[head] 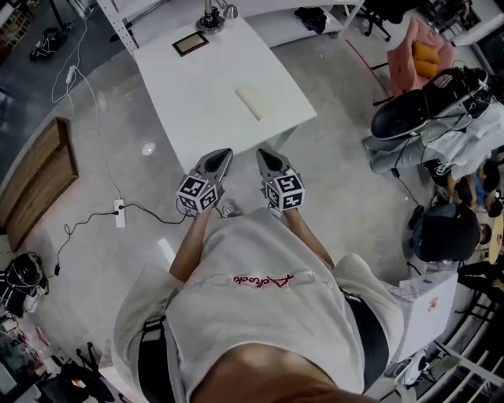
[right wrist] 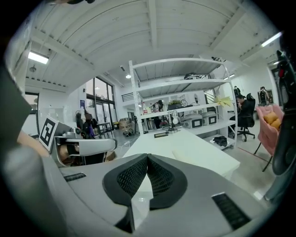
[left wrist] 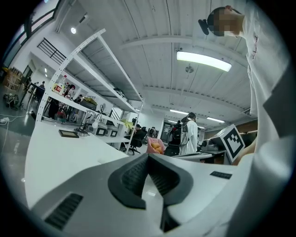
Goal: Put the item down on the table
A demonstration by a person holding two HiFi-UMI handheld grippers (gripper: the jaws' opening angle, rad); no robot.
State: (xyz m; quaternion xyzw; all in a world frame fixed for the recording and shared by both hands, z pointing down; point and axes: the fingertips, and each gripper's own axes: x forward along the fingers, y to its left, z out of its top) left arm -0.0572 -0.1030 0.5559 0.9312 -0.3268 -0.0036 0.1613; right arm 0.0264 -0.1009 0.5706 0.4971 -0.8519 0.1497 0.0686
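A cream oblong item (head: 253,103) lies flat on the white table (head: 205,94), near its right edge. Nothing touches it. Both grippers are held side by side in front of the table's near corner, pointing at it. My left gripper (head: 223,155) is shut, its pads meeting at the tip with nothing between them (left wrist: 148,156). My right gripper (head: 264,155) is shut and empty too (right wrist: 148,157). In the right gripper view the item (right wrist: 183,154) shows faintly on the tabletop ahead, well beyond the jaws.
A dark flat tablet (head: 190,43) and a lamp base (head: 213,17) sit at the table's far end. A power strip (head: 120,212) with cables lies on the floor to the left, next to a wooden panel (head: 35,181). To the right are a pink chair (head: 417,55) and seated people.
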